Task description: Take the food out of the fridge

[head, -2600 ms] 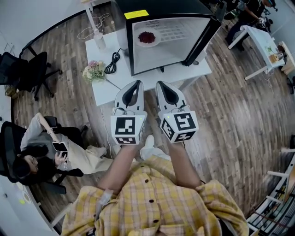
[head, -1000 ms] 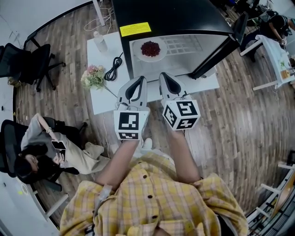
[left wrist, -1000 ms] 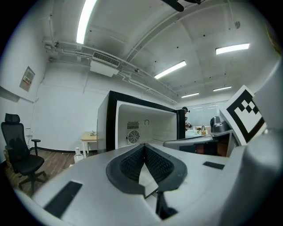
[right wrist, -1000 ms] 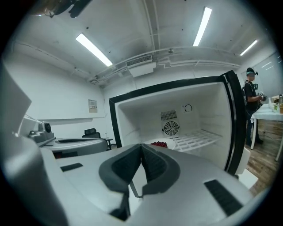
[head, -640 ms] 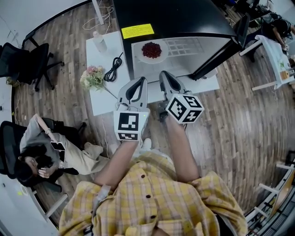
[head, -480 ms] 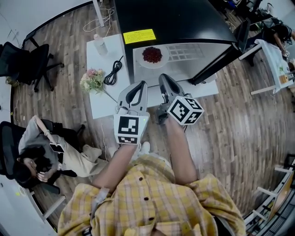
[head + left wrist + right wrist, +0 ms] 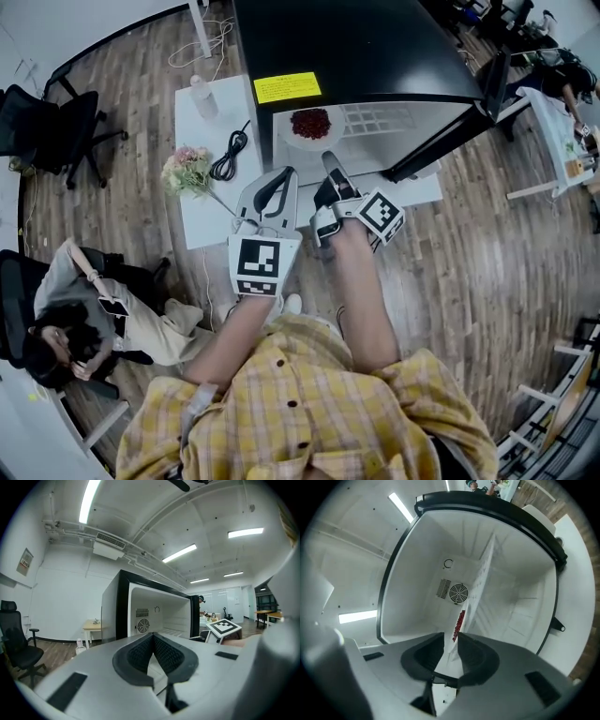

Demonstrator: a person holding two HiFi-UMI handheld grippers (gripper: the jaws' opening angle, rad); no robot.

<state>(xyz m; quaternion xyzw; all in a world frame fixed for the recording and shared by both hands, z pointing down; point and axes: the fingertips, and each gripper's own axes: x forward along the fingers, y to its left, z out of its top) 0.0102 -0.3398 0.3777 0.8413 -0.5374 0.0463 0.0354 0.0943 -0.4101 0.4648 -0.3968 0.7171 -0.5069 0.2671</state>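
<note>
A black fridge (image 7: pixel 356 47) stands with its door (image 7: pixel 450 122) swung out to the right. On its white shelf sits a plate of red food (image 7: pixel 310 125). My right gripper (image 7: pixel 327 161), rolled on its side, hangs just in front of the plate. Its jaws are opening, and the plate's rim (image 7: pixel 460 620) shows edge-on in line with the gap, with no pad pressing it. The right gripper (image 7: pixel 451 641) looks straight into the white interior. My left gripper (image 7: pixel 281 174) is beside it, a little further back, shut and holding nothing (image 7: pixel 153 637).
The fridge rests on a low white table (image 7: pixel 202 187) that carries a flower bunch (image 7: pixel 186 169), a coiled black cable (image 7: pixel 227 155) and a bottle (image 7: pixel 202 94). A person sits at the left (image 7: pixel 84 309) beside an office chair (image 7: pixel 56 122). Wooden floor surrounds everything.
My right gripper has rolled onto its side, moved forward and down to the fridge shelf, and its jaws have parted. The left gripper has stayed where it was.
</note>
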